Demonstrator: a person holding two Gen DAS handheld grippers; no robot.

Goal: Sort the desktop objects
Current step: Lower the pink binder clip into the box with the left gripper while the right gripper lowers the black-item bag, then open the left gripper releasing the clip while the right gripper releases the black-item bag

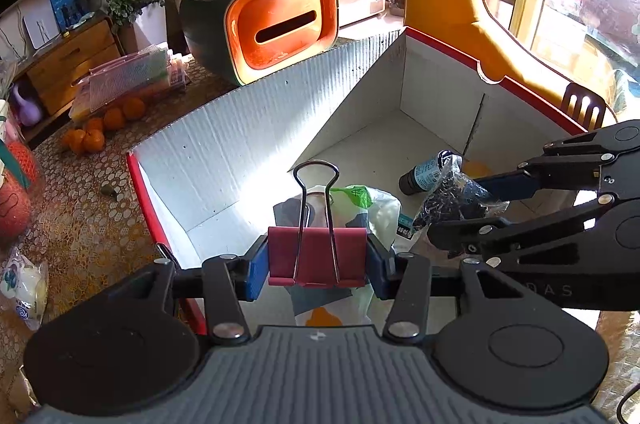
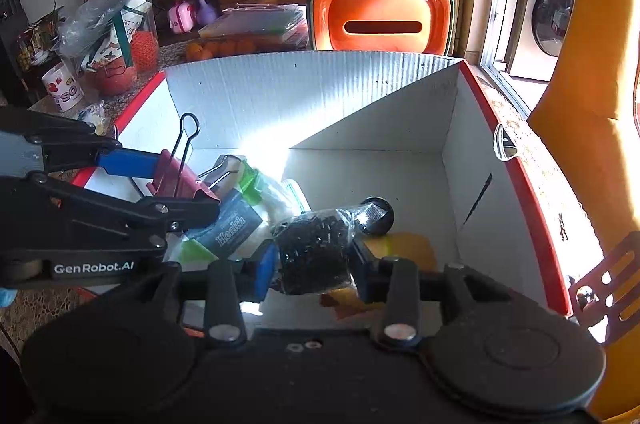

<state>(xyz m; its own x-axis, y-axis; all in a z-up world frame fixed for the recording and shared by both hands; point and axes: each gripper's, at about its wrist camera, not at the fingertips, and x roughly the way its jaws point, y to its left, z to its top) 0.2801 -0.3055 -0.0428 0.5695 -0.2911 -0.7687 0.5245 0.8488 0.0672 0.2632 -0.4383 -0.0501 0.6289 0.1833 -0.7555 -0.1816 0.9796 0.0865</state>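
My left gripper (image 1: 318, 264) is shut on a red binder clip (image 1: 318, 258) and holds it over the near left part of a white cardboard box with a red rim (image 1: 248, 127). My right gripper (image 2: 312, 266) is shut on a clear bag of small black screws (image 2: 312, 252) over the box's middle. In the left wrist view the right gripper (image 1: 460, 207) comes in from the right with the bag (image 1: 450, 197). In the right wrist view the left gripper (image 2: 176, 183) holds the clip (image 2: 176, 179). On the box floor lie a white and green packet (image 2: 240, 220) and a dark small bottle (image 2: 374, 214).
An orange and green tissue box (image 1: 276, 27) with pens stands behind the cardboard box. Oranges (image 1: 104, 127) and a pink plastic folder (image 1: 132, 79) lie on the patterned tablecloth to the left. A mug (image 2: 64, 91) and bags stand at far left. A yellow chair back (image 1: 460, 3) is at right.
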